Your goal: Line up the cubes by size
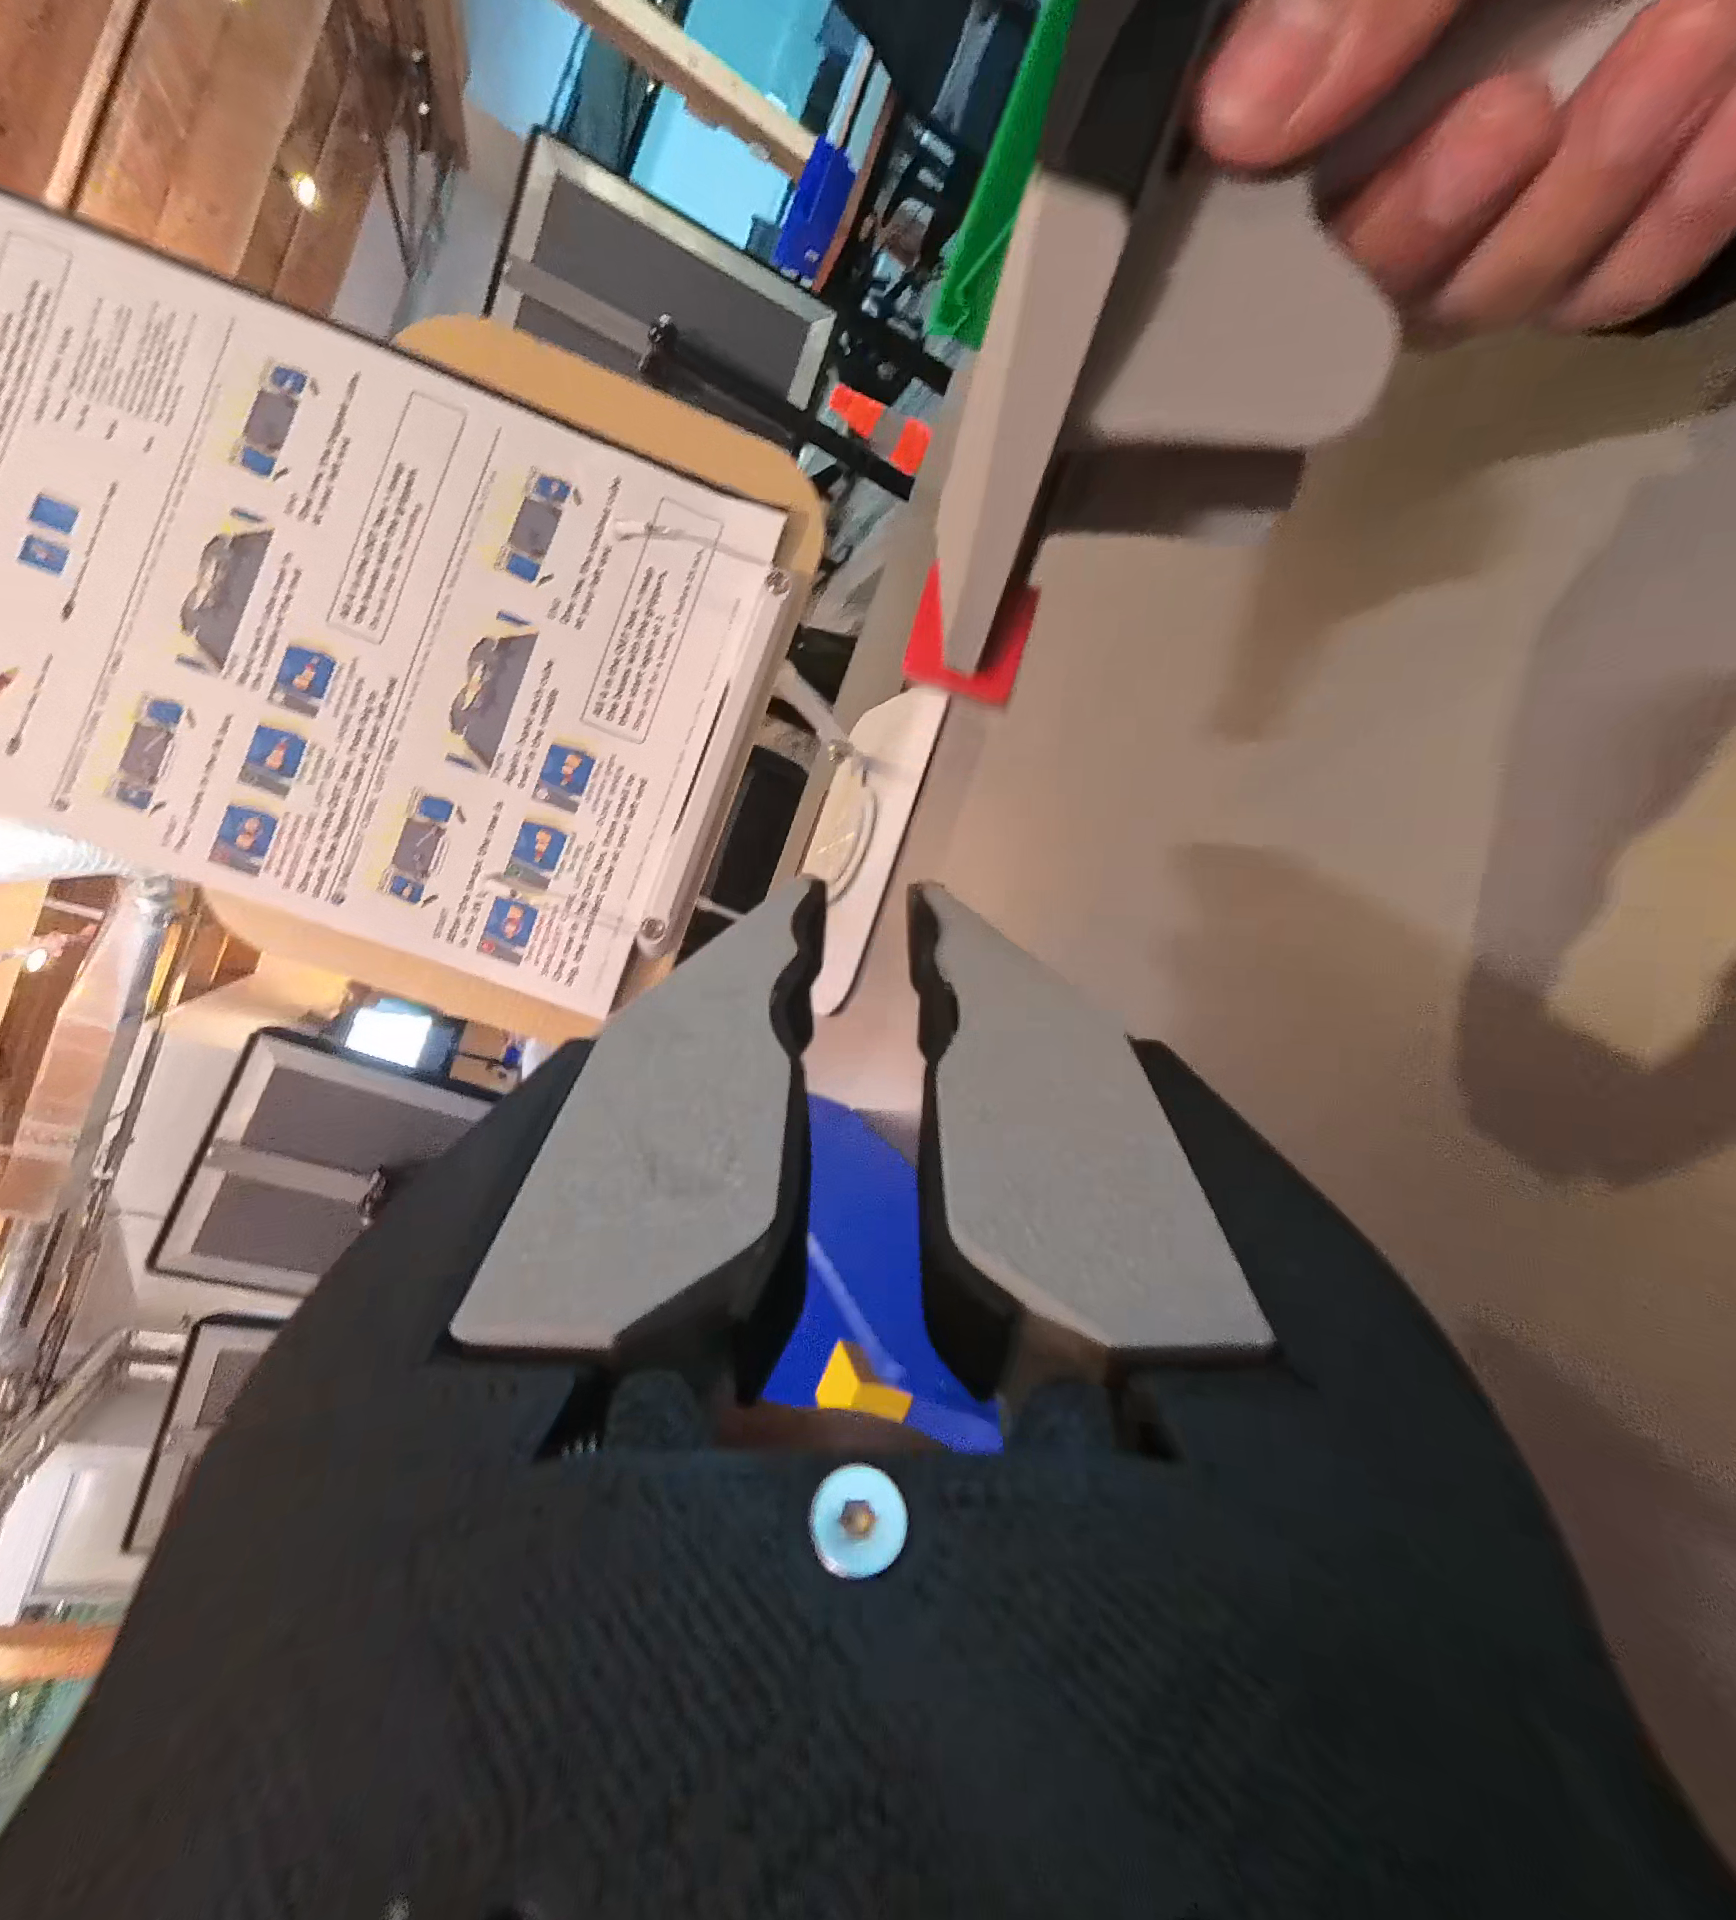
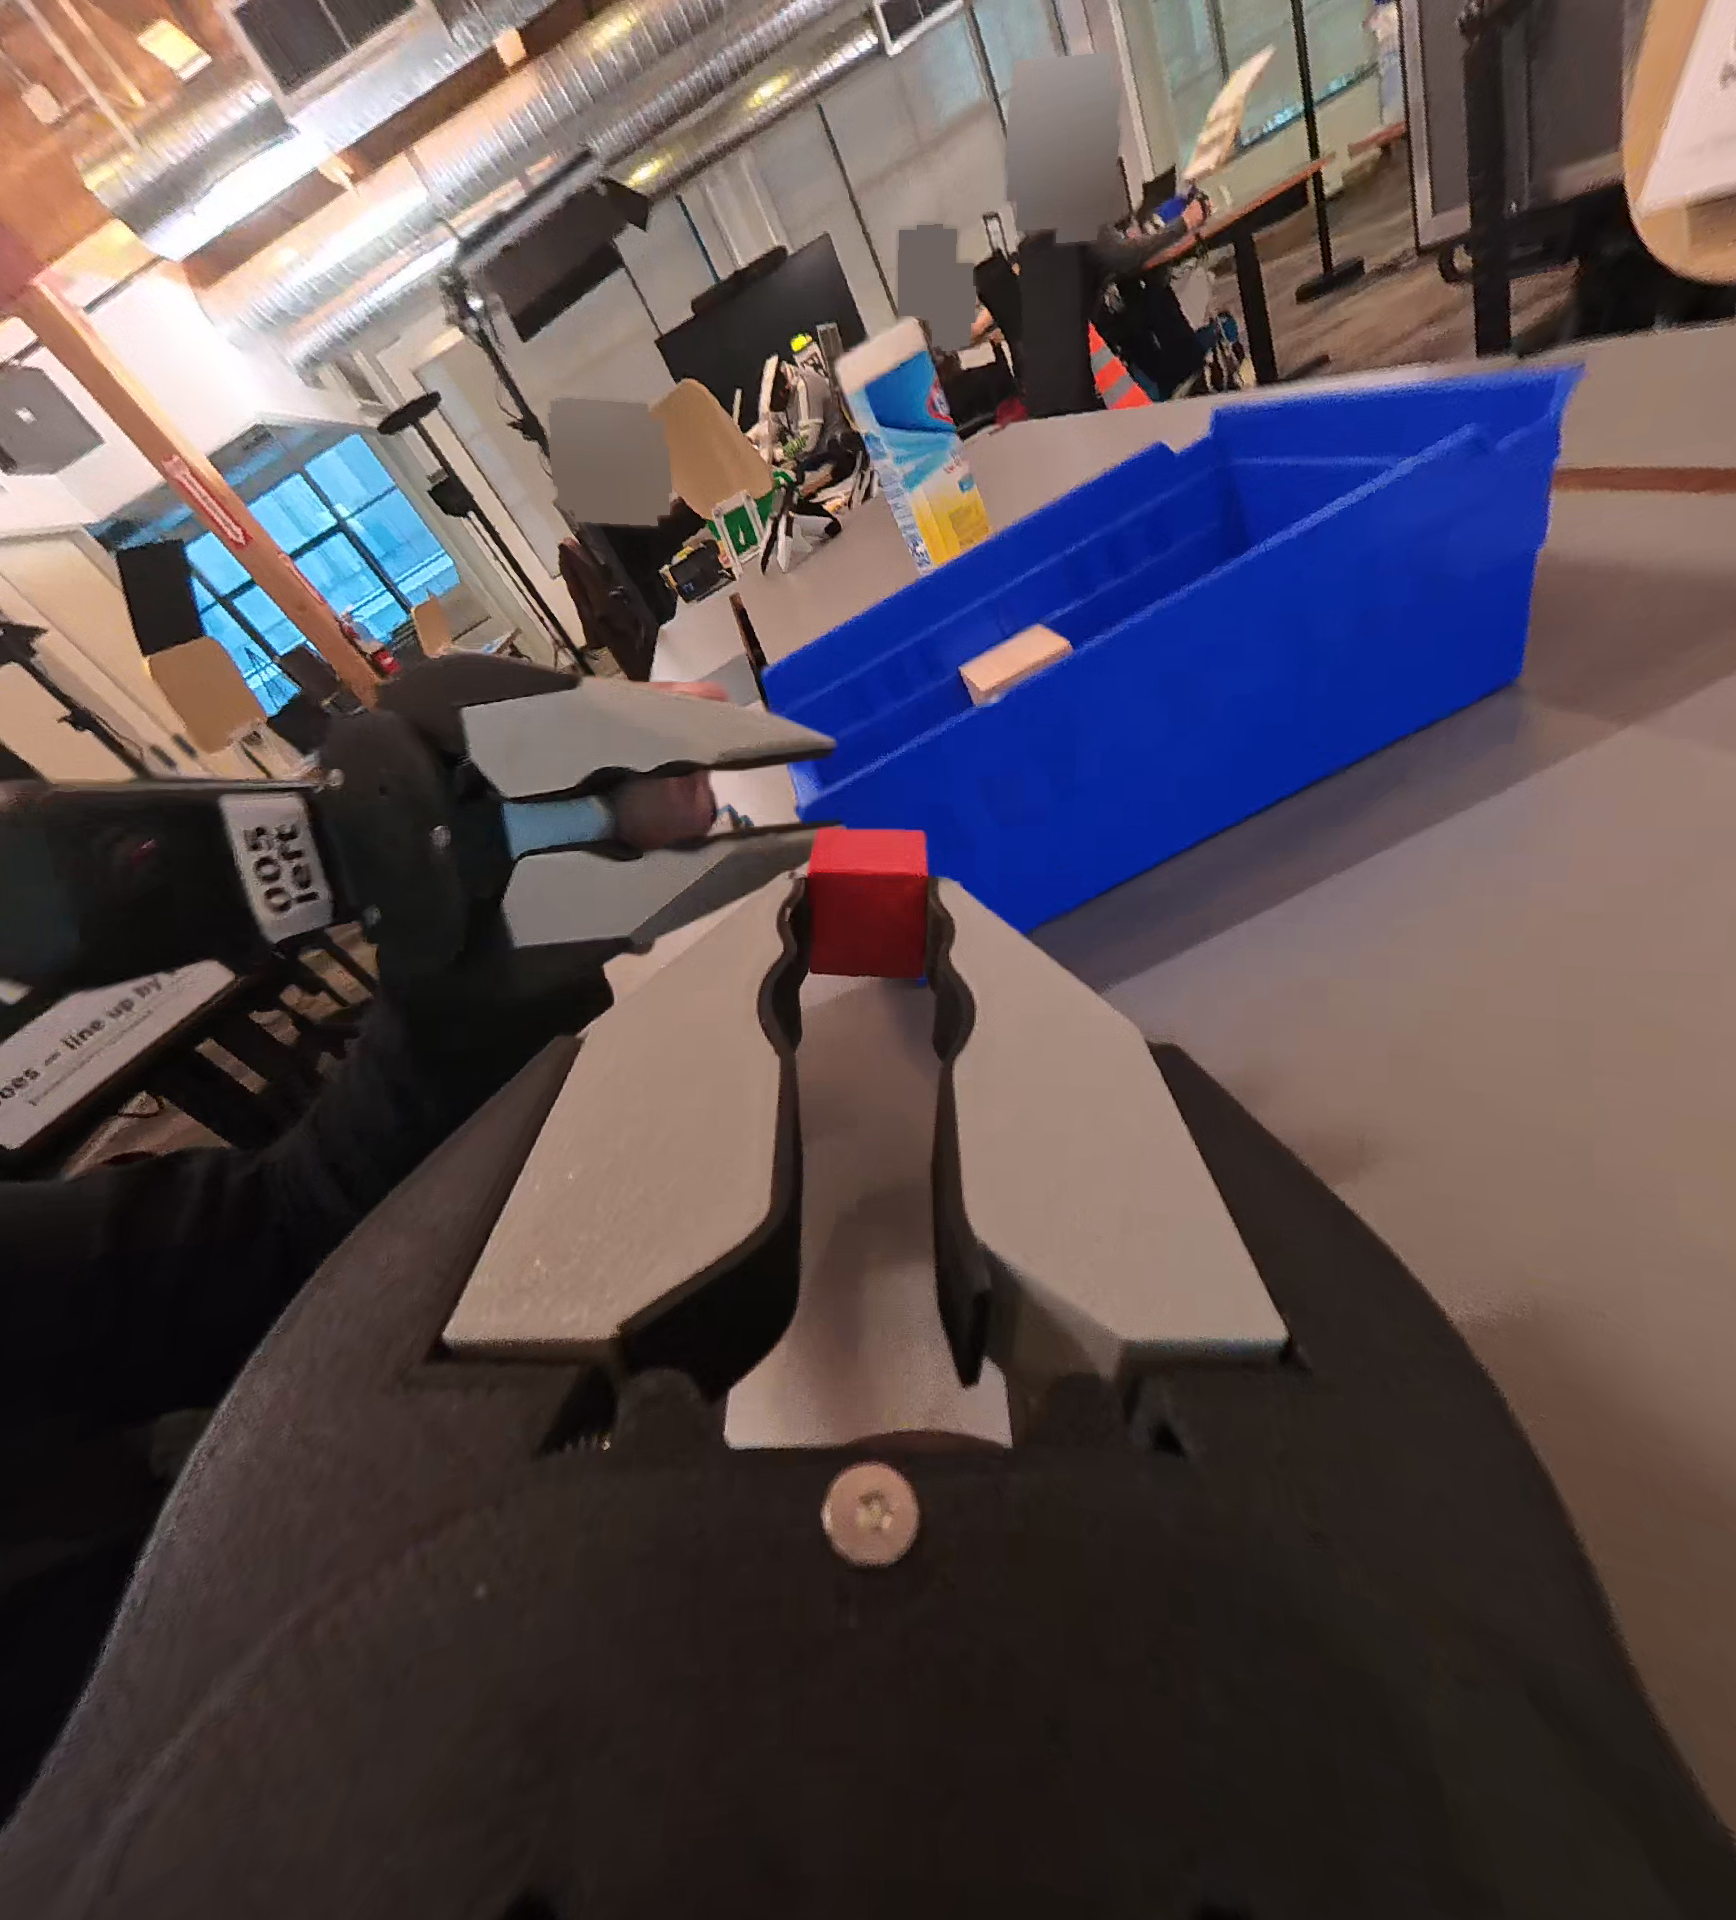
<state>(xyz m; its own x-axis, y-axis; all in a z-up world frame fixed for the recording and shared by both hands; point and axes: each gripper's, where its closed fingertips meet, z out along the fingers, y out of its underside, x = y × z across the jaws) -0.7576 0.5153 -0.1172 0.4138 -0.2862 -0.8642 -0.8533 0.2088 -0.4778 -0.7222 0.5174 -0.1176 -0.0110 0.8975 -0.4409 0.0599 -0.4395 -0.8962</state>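
A: What is the biggest thing in front of the right gripper (image 2: 866,930)?

B: The grey table (image 2: 1466,1039), then the blue bin (image 2: 1207,748), which stands beyond the fingertips and a little to the right. One pale wooden block (image 2: 1015,663) lies inside it, well apart from the gripper. I think the bin is the store from which the cubes are taken.

A: And the red cube (image 2: 864,902)?

B: It sits just between the tips of the right gripper, which is clenched on it from both sides. It seems low over the table; I cannot tell if it touches the surface. I judge it is held so to place it in the row.

A: The left gripper (image 1: 866,935)?

B: It is rolled to its side, off to the left of the right one, near the bin corner. Its fingers are a little apart and grasp nothing. Probably it only waits for its turn. Through its gap I see the bin and something small and yellow (image 1: 859,1387), blurred
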